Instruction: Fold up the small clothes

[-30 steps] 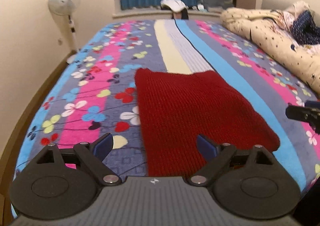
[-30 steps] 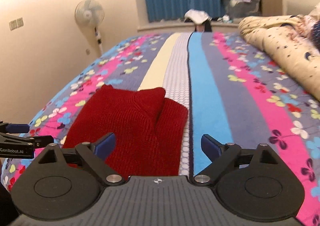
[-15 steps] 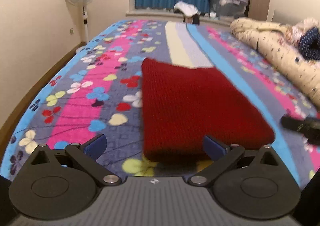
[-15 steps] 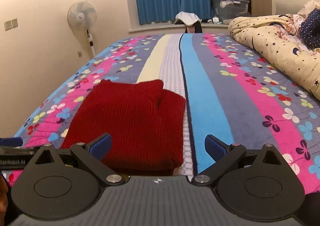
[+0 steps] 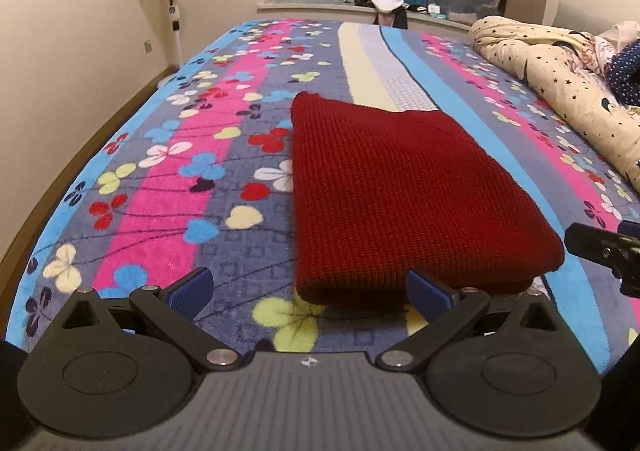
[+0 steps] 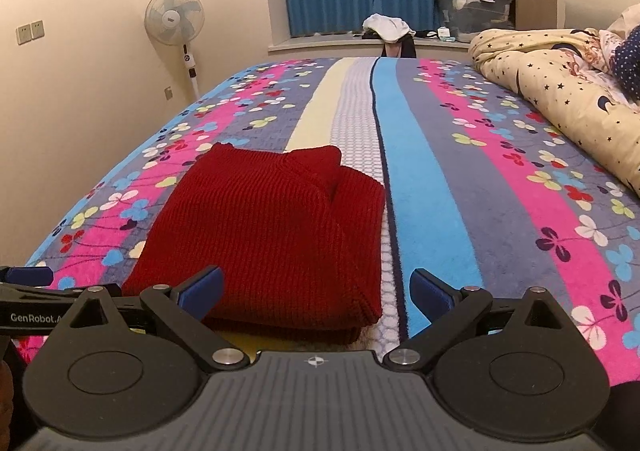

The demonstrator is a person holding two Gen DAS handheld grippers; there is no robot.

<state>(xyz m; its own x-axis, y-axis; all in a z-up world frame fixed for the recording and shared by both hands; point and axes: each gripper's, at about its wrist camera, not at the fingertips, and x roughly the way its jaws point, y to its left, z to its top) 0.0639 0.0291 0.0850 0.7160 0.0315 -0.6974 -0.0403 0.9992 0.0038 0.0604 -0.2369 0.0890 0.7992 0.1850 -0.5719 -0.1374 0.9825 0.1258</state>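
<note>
Now one dark red ribbed knit garment (image 5: 400,191), folded into a thick rectangle, lies on the bed's fleecy striped blanket with clover print (image 5: 168,187), near its closest edge. Two tools hover just short of it: the left tool (image 5: 308,291) and the right tool (image 6: 316,289), both spread wide and released, gripping nothing. Bare blanket stretches beyond; one cream star-print duvet (image 6: 560,91) is bunched along the right

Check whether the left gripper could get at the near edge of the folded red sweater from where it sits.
Probably yes: the left gripper is open, the red sweater lies just ahead on the bedspread, nothing between.
</note>
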